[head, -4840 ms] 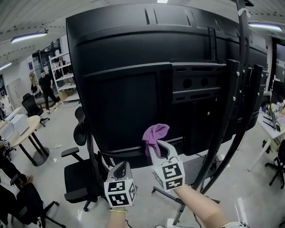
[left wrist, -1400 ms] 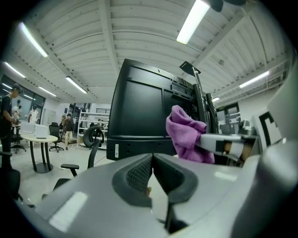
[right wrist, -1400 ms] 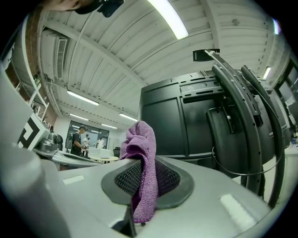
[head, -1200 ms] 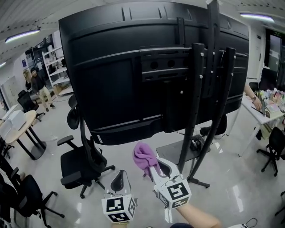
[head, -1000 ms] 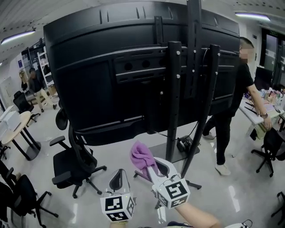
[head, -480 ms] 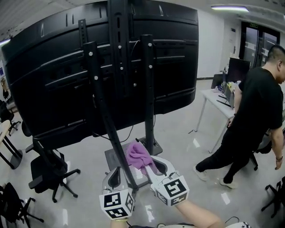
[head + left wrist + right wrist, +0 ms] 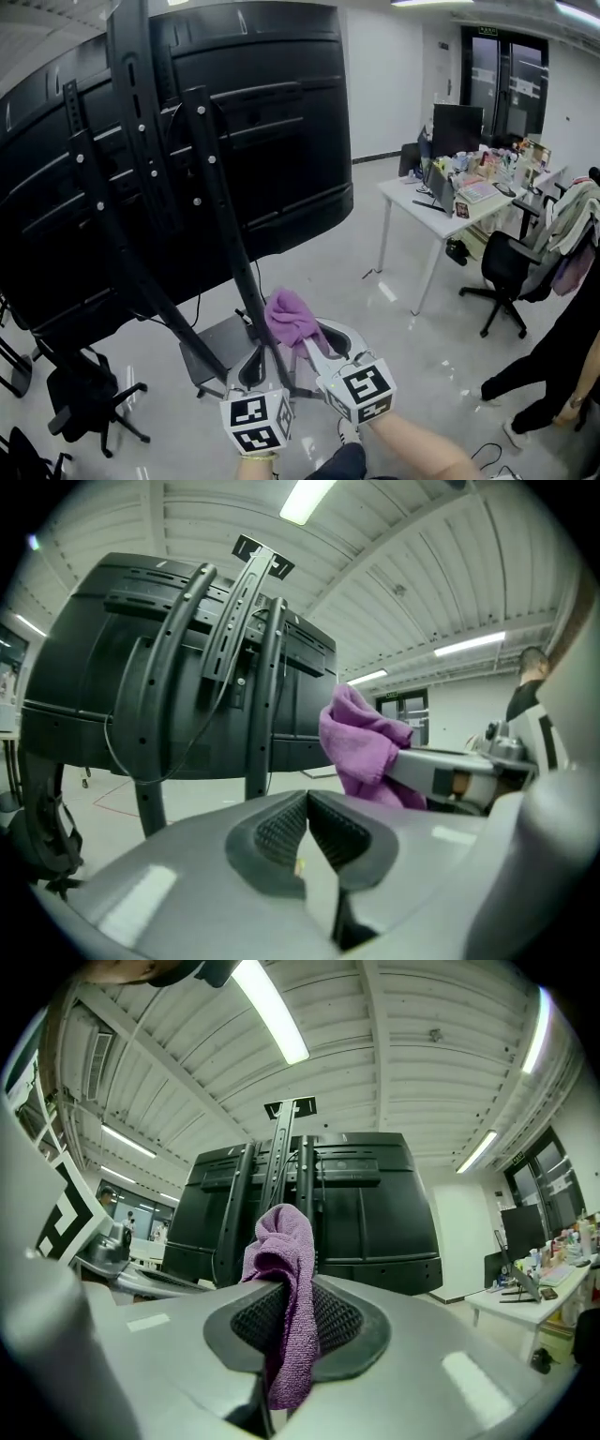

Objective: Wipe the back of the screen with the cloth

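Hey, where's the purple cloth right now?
Head view, lower centre: the purple cloth is clamped in the right gripper, just right of the left gripper, near the stand and clear of the screen.

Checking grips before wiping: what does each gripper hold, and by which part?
The right gripper is shut on the purple cloth, pinching its gathered middle, with a bunch sticking out past the jaw tips. The left gripper is shut and empty.

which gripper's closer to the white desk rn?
Right. The right gripper, shut on the purple cloth, sits lower left of the white desk in the head view. The left gripper, shut and empty, is further left, beyond the right one.
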The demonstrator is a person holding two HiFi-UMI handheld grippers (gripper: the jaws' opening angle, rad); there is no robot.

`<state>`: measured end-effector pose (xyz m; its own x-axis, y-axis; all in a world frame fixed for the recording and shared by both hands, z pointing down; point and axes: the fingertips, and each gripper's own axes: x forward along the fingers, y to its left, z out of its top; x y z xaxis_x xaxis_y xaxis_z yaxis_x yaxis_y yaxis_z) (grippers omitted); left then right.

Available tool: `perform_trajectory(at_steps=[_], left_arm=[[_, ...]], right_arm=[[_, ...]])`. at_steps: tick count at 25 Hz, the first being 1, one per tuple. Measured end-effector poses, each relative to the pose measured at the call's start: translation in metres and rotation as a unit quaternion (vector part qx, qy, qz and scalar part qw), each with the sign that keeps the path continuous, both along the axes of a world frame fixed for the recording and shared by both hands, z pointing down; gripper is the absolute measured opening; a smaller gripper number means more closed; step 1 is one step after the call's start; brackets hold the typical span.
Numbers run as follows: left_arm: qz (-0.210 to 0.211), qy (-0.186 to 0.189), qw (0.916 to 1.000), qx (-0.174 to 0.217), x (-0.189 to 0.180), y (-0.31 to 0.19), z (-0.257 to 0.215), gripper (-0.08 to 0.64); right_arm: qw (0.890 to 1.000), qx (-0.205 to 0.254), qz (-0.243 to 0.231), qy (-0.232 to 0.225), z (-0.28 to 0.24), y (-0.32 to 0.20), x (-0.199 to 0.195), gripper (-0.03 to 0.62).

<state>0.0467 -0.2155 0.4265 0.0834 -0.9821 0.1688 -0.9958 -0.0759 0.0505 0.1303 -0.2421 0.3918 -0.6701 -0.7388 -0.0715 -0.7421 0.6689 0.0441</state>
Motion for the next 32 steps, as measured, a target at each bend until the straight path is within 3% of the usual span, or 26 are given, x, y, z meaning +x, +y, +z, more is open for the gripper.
perform_trajectory(at_steps=[9, 16, 23, 28, 32], left_arm=[[-0.013, -0.005, 0.9998, 0.017, 0.039, -0.133, -0.01, 0.008], [-0.039, -0.001, 0.999, 0.023, 0.035, -0.219, -0.026, 0.008], [-0.071, -0.012, 0.9972, 0.023, 0.019, -0.277, -0.033, 0.008], [-0.067, -0.016, 0.9973, 0.024, 0.025, -0.311, -0.034, 0.008], [-0.054, -0.024, 0.9979, 0.026, 0.037, -0.333, -0.041, 0.008]], right_arm=[[0.998, 0.05, -0.036, -0.002, -0.047, -0.14, 0.007, 0.054], [0.993, 0.072, -0.078, 0.047, -0.065, -0.248, -0.036, 0.054], [0.99, 0.082, -0.107, 0.048, -0.074, -0.311, -0.066, 0.054], [0.989, 0.092, -0.103, 0.053, -0.067, -0.348, -0.034, 0.055], [0.994, 0.086, -0.051, 0.053, -0.066, -0.385, 0.02, 0.054]])
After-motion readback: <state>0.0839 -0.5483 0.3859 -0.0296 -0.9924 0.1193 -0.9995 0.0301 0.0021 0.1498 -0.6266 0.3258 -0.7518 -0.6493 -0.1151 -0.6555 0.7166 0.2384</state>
